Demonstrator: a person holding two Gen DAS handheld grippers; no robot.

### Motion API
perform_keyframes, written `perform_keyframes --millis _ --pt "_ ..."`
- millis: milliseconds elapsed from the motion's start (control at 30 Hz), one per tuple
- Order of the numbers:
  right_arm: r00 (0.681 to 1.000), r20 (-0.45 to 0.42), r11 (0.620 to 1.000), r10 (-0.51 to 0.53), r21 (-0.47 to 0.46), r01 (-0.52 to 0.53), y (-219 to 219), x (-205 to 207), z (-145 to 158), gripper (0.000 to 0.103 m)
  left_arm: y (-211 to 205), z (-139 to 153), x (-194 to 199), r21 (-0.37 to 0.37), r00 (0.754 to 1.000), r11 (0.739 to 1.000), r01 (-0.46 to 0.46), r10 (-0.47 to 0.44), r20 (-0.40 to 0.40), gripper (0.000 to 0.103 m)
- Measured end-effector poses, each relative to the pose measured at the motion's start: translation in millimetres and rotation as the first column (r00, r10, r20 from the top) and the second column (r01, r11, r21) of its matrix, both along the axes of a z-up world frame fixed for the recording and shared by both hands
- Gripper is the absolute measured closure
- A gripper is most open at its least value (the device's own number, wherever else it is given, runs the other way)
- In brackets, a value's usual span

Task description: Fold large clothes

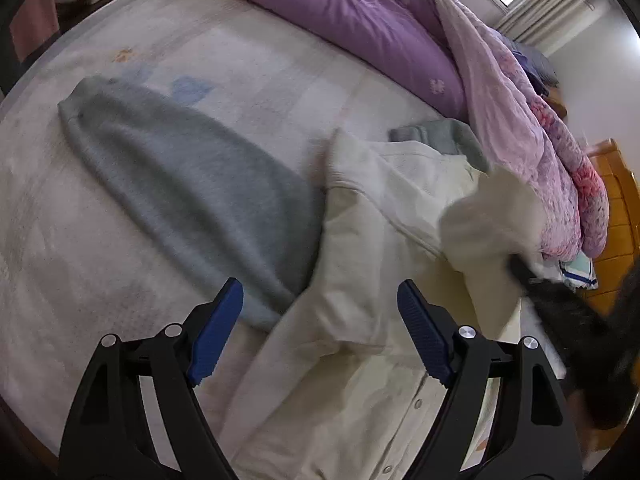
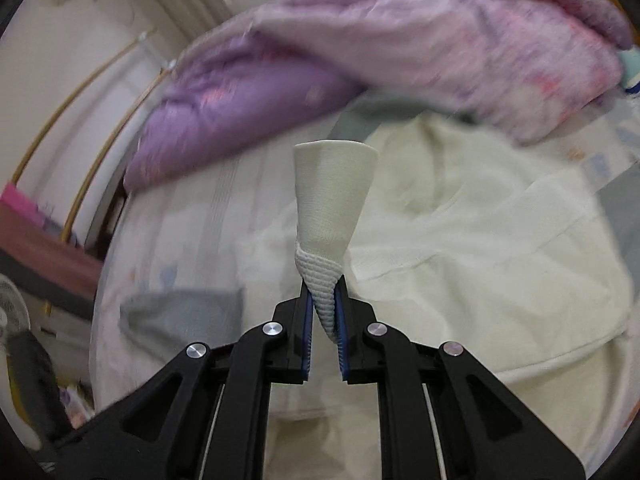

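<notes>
1. Left wrist view: the left gripper (image 1: 320,320) hangs above the bed (image 1: 248,76) with its blue-padded jaws spread wide and nothing between them.
2. Directly ahead of and beneath those jaws lies a cream garment (image 1: 372,280), buttons showing along its placket near the right-hand finger; it is spread on the bed but rumpled.
3. To the left of the claw, a grey sweater (image 1: 192,188) lies flat on the pale sheet, its near edge tucked under the cream garment.
4. Beyond the cream garment, a purple quilt (image 1: 360,24) is heaped along the far side of the bed; a small folded grey item (image 1: 436,136) sits between quilt and garment.
5. At far right the right gripper (image 1: 560,304) appears as a dark blur, lifting part of the cream cloth.
6. Right wrist view: the right gripper (image 2: 324,312) is clamped on the ribbed cuff (image 2: 334,200) of the cream garment (image 2: 480,240), which stands up ahead of the fingertips like a cone.
7. The rest of that garment spreads below and to the right of the claw, the quilt (image 2: 360,60) beyond it, the grey sweater (image 2: 180,316) to its lower left.
</notes>
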State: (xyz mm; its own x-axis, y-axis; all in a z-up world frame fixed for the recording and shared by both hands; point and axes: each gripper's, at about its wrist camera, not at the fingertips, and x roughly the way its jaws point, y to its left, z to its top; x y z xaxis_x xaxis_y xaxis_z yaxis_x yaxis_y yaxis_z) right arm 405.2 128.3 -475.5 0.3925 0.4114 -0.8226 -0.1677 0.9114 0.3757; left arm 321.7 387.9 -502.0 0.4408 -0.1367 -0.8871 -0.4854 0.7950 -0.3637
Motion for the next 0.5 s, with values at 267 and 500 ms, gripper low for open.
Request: perform_keyframes --millis 267,500 --pt "0.99 -0.101 0.988 0.094 -0.116 -0.106 46.3 -24.6 -61.1 0.09 27.5 -12.5 -17.9 -0.009 0.999 0.999 -0.041 0.041 -0.02 0.023" --pt "0.968 -0.115 0.972 0.224 -0.042 -0.23 42.1 -41.3 -52.2 0.042 23.6 -2.6 -13.8 -0.036 0.997 0.996 -0.08 0.08 0.001 0.023"
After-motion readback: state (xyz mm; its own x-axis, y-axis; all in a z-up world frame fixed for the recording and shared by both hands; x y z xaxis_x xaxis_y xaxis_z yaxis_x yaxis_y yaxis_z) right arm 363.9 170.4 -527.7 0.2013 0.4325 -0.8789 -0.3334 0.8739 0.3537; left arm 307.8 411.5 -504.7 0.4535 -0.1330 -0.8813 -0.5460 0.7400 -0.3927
